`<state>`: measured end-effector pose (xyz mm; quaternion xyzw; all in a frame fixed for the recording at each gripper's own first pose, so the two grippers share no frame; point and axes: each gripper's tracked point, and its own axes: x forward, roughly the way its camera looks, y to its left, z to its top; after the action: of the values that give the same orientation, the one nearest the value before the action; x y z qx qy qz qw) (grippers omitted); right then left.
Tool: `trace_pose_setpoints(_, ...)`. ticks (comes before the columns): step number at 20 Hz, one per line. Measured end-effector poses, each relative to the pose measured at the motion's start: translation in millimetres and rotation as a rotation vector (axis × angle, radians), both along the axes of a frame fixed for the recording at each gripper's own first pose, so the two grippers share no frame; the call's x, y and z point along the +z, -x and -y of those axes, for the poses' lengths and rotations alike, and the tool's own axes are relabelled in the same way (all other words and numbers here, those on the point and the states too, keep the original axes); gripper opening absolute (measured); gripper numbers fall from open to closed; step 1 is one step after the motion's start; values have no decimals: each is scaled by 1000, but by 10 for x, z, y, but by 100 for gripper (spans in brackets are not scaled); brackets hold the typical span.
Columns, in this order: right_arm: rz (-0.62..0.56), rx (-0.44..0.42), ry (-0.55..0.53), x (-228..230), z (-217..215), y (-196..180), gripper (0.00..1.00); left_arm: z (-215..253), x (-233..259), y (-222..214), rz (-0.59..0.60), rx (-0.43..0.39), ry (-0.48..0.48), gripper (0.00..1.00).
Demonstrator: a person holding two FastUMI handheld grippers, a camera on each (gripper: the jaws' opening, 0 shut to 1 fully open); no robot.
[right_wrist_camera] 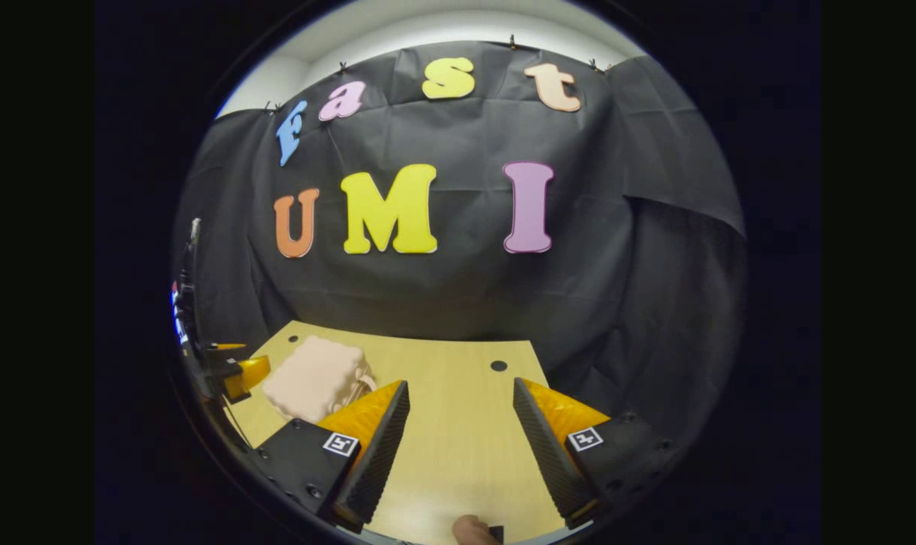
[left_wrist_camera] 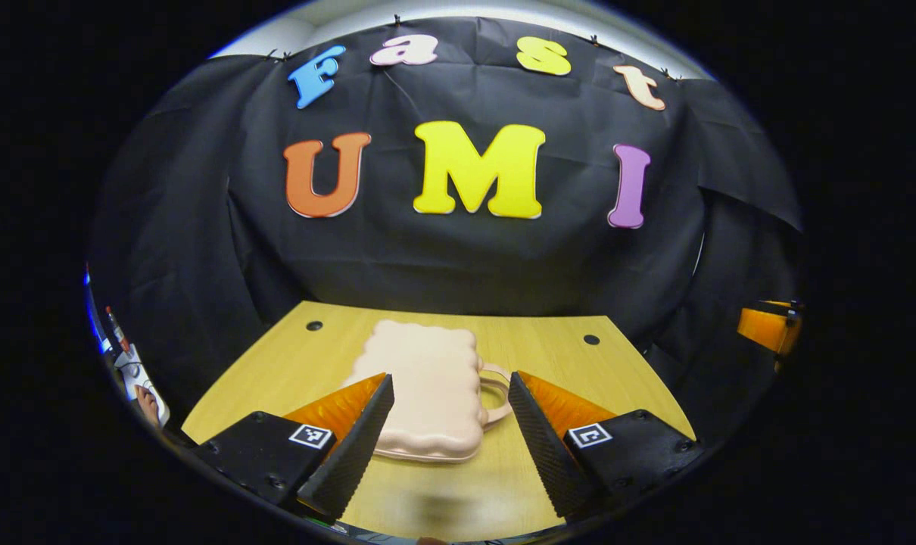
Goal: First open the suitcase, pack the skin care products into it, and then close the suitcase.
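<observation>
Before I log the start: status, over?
Left gripper open, hovering before the suitcase. Right gripper open over bare table. Suitcase shut, lying flat, handle toward the right.

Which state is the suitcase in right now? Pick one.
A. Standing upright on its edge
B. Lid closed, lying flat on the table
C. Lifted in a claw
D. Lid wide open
B: the suitcase lies flat on the table with its lid shut, ahead of the open left claw and untouched.

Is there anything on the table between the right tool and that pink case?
Nothing: the right gripper view shows bare table between the right tool and the case.
</observation>
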<state>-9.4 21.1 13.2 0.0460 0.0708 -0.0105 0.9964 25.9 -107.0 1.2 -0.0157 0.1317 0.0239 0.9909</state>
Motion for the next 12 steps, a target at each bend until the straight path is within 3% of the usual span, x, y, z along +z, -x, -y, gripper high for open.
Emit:
trace_pose_setpoints(1,28,-2,4,72,-103,45,77,-85,98,75,23,-3,-10,97)
trace_pose_setpoints(3,91,-10,23,219,-266,149,81,-189,312,211,85,-5,-37,97)
trace_pose_setpoints(7,225,-30,68,477,-595,348,81,-235,644,454,195,-19,-42,97)
trace_pose_setpoints(12,253,-27,100,560,-785,383,77,-93,854,487,270,-95,-73,96)
